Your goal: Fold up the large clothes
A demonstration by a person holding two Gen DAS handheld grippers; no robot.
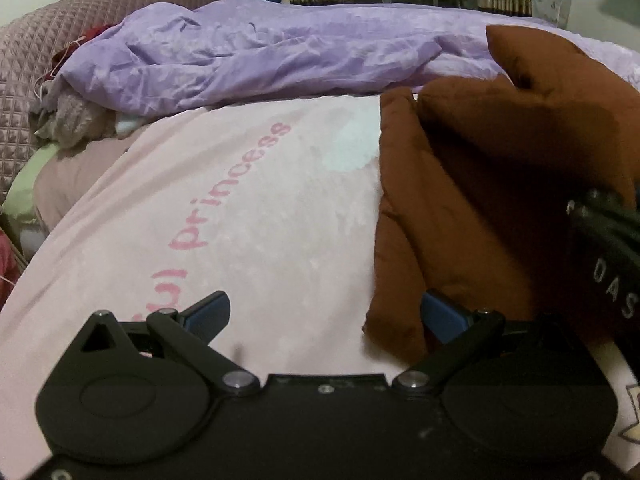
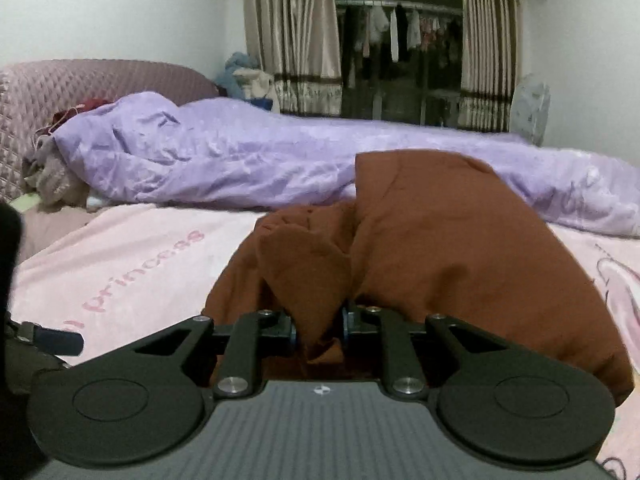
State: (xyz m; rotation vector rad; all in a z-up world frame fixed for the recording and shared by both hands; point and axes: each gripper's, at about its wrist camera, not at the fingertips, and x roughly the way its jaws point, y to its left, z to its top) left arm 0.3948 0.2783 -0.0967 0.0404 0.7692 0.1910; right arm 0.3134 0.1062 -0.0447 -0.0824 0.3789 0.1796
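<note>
i'm pinching the brown garment point(image 2: 420, 248) in my right gripper point(image 2: 319, 330); my left gripper point(image 1: 324, 316) is hanging wide open, empty, over the pink sheet point(image 1: 248, 216) reading "princess".

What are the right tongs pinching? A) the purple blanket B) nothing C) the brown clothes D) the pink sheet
C: the right tongs are shut on a bunched fold of the brown clothes, which lie on the pink sheet.

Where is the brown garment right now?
The brown garment lies bunched on the pink sheet, in front of the purple quilt, with a fold pinched in the right gripper.
</note>
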